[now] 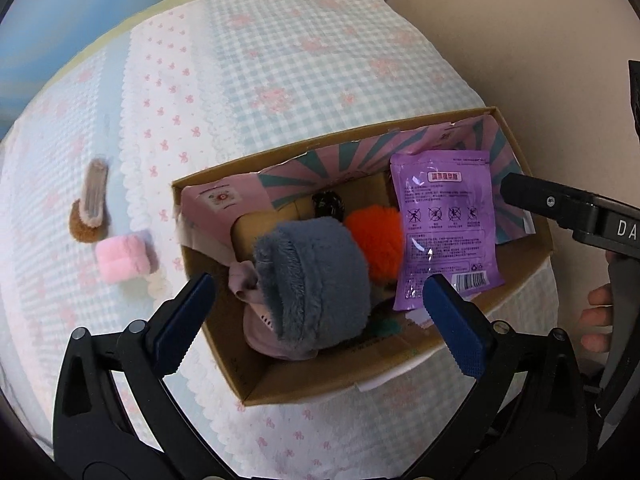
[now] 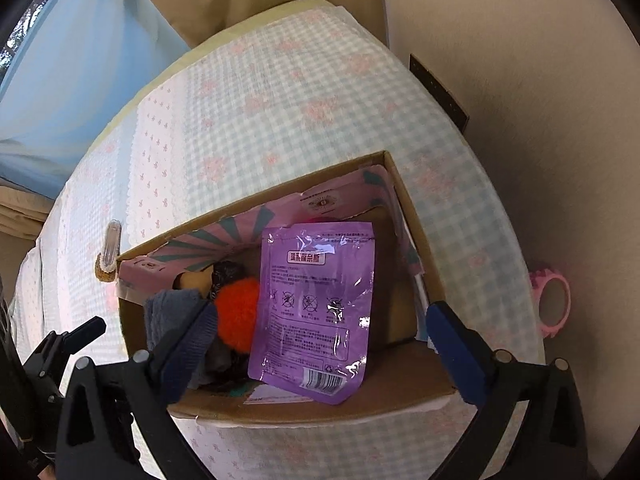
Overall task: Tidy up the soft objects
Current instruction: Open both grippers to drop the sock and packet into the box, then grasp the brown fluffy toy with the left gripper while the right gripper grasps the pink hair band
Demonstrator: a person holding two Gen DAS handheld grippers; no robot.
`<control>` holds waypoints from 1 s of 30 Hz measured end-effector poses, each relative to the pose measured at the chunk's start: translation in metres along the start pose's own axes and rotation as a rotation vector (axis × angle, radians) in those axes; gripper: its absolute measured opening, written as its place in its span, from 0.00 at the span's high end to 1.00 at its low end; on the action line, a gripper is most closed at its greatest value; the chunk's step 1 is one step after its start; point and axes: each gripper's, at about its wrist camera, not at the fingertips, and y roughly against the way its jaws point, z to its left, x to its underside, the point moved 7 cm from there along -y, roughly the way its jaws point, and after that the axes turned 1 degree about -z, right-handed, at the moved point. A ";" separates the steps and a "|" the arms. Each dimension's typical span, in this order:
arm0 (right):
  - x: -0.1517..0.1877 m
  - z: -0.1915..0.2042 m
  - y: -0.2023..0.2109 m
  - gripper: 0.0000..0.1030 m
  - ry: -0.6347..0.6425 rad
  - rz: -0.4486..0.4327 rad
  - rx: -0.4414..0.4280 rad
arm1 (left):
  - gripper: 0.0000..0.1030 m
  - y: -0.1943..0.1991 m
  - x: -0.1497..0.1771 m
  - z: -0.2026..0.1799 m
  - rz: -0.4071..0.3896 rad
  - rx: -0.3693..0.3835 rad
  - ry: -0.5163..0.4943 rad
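A cardboard box [image 1: 400,376] sits on the checked cloth and also shows in the right wrist view [image 2: 416,216]. Inside lie a grey plush piece [image 1: 316,276], an orange pompom [image 1: 376,236] and a purple packet [image 1: 444,224], which also shows in the right wrist view [image 2: 316,308]. My left gripper [image 1: 316,316] is open and empty above the box's near left part, over the grey plush. My right gripper [image 2: 320,344] is open and empty above the box, over the packet. On the cloth left of the box lie a pink plush block [image 1: 122,260] and a brown fuzzy hair clip [image 1: 90,208].
The table has a blue-and-white checked cloth [image 1: 280,80] with pink flowers. A beige wall [image 2: 520,120] is close on the right. A pink tape roll [image 2: 554,304] sits at the table's right edge. A dark strip [image 2: 438,88] lies by the wall.
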 end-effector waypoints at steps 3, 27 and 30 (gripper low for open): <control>0.002 0.002 0.009 0.00 0.005 -0.013 -0.001 | 0.00 0.010 -0.001 -0.001 -0.024 0.006 0.011; 0.020 0.103 0.167 0.00 0.233 -0.248 -0.010 | 0.00 0.193 0.008 0.035 -0.303 -0.014 0.092; 0.021 0.125 0.196 0.00 0.263 -0.302 -0.018 | 0.00 0.224 0.013 0.051 -0.344 -0.024 0.111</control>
